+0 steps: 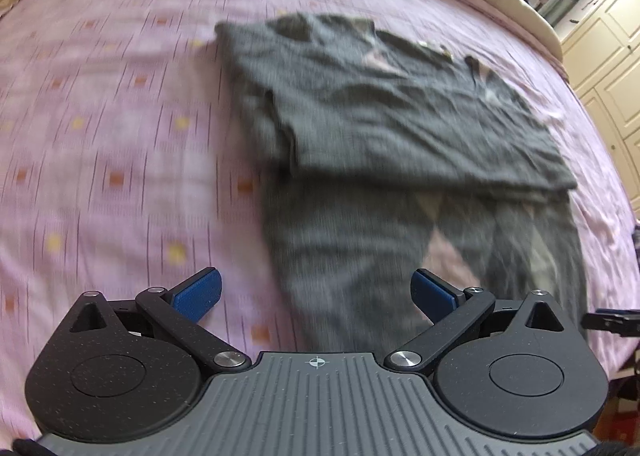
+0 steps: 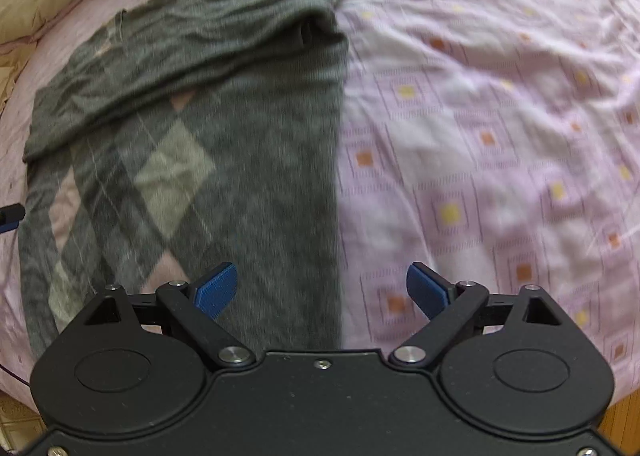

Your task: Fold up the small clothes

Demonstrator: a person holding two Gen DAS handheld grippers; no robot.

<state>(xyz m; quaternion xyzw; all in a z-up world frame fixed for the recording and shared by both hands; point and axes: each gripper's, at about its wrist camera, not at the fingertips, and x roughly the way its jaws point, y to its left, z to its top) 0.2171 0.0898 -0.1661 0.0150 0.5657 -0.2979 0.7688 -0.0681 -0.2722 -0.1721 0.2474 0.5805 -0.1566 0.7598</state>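
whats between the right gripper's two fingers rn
In the right wrist view, the open right gripper holds nothing: under the gap lie the grey sweater's right edge and bare pink bedsheet.

Sweater point(image 2: 248, 159): dark grey, pale grey and pink argyle diamonds. Bedsheet point(image 2: 480, 135): pink, orange and yellow squares. Gripper pads point(image 1: 200, 294): blue.

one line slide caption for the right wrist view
Open right gripper above a partly folded grey argyle sweater on a pink bedsheet.
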